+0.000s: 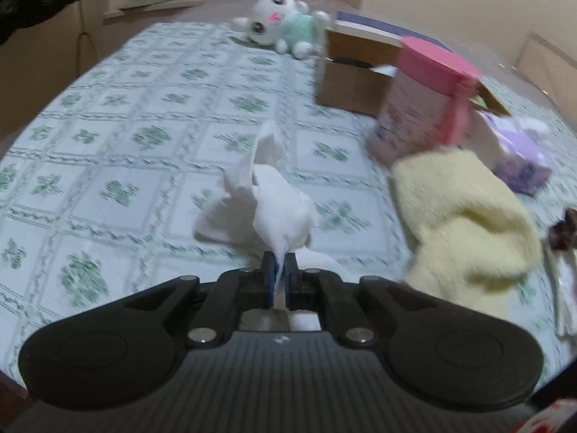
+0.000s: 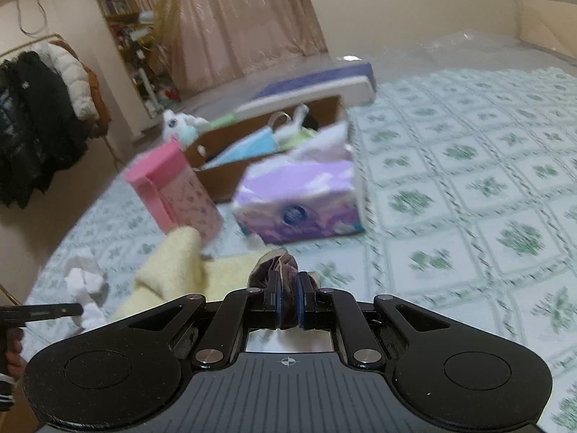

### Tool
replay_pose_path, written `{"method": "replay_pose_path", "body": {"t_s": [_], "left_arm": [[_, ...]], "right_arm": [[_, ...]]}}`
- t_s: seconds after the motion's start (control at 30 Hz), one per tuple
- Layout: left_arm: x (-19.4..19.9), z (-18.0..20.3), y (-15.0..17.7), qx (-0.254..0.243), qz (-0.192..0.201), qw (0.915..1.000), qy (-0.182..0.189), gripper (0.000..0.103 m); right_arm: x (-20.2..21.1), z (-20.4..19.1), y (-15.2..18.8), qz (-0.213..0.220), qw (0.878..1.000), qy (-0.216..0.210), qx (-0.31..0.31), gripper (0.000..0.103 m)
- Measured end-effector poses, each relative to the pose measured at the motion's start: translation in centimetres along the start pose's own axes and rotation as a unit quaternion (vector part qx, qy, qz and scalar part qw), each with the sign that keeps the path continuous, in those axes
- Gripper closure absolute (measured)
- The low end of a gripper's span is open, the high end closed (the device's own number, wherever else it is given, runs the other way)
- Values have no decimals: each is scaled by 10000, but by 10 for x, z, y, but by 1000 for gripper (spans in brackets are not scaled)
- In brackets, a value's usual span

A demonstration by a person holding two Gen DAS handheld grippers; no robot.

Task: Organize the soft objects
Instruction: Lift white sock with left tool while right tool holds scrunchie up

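Two soft things are in my jaws at once, and where each goes turns on the box (image 2: 230, 176), so I start with the big things.

Most of what I see is bed (image 1: 151, 83), covered in a green-patterned sheet, with broad open room on its left side in the left view and on its right side in the right view. The brown box stands open toward the far end, ahead of both grippers; blue and green soft pieces already lie in it. From my right gripper (image 2: 287, 301) it lies ahead and a little left, with the purple tissue pack (image 2: 299, 198) and the pink canister (image 2: 176, 195) standing between. From my left gripper (image 1: 278, 274) it lies ahead and to the right, past the same canister. I judge the right hand nearer.

Just beside the canister, a yellow towel (image 1: 465, 223) lies crumpled, close to both hands. A white plush (image 1: 277, 21) sits at the far edge, beside the box.

My left jaws are pressed together on a white tissue (image 1: 274, 202), which stands up ahead of the tips, its long axis running away from me. My right jaws pinch a small dark cloth (image 2: 277, 270), bunched at the tips.

Either carry should rise over the canister and pack.
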State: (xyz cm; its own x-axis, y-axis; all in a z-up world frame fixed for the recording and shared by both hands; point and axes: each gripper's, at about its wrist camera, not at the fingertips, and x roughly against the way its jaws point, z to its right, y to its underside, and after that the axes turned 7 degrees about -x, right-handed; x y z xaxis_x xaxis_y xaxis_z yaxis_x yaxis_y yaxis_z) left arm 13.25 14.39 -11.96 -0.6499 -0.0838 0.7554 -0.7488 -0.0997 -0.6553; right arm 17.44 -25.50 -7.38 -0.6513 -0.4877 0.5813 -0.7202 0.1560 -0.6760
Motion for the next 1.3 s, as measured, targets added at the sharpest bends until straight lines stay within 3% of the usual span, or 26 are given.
{"method": "replay_pose_path", "body": {"t_s": [0.13,0.2,0.27,0.37,0.63,0.73,0.8,0.87,1.03,1.13,1.3], "left_arm": [[-4,9,9,-76,-170,9998,-33,93],[-1,10,11,-86,-171,9998,-49,88],[4,8,11,-57,-113,9999,-2,82],[11,6,8,-134,-23,9998,-111,79],[17,-3,-1,-163,59,9994,-284,70],[17,-4,0,-171,35,9993,-342,69],[16,-4,1,-169,23,9993,-338,69],[16,-3,1,-174,15,9992,-347,69],[18,-2,0,-256,49,9992,-310,61],[21,1,1,-303,69,9993,-206,56],[27,14,10,-576,107,9983,51,35]], "right_arm": [[-13,20,4,-351,9974,385,-494,89],[-15,25,3,-423,9950,643,-644,62],[-9,27,-1,-323,9962,518,-622,38],[0,23,-4,-211,9983,307,-452,35],[-23,3,2,-353,9993,100,-51,35],[-37,-9,3,-341,9988,257,254,36],[-48,-10,4,-310,9983,348,350,86],[-53,-4,0,-253,9990,356,124,86],[-30,22,-19,433,9952,-57,-872,86],[-22,35,-27,523,9906,-95,-1257,86],[-9,43,-26,539,9890,2,-1375,86]]}}
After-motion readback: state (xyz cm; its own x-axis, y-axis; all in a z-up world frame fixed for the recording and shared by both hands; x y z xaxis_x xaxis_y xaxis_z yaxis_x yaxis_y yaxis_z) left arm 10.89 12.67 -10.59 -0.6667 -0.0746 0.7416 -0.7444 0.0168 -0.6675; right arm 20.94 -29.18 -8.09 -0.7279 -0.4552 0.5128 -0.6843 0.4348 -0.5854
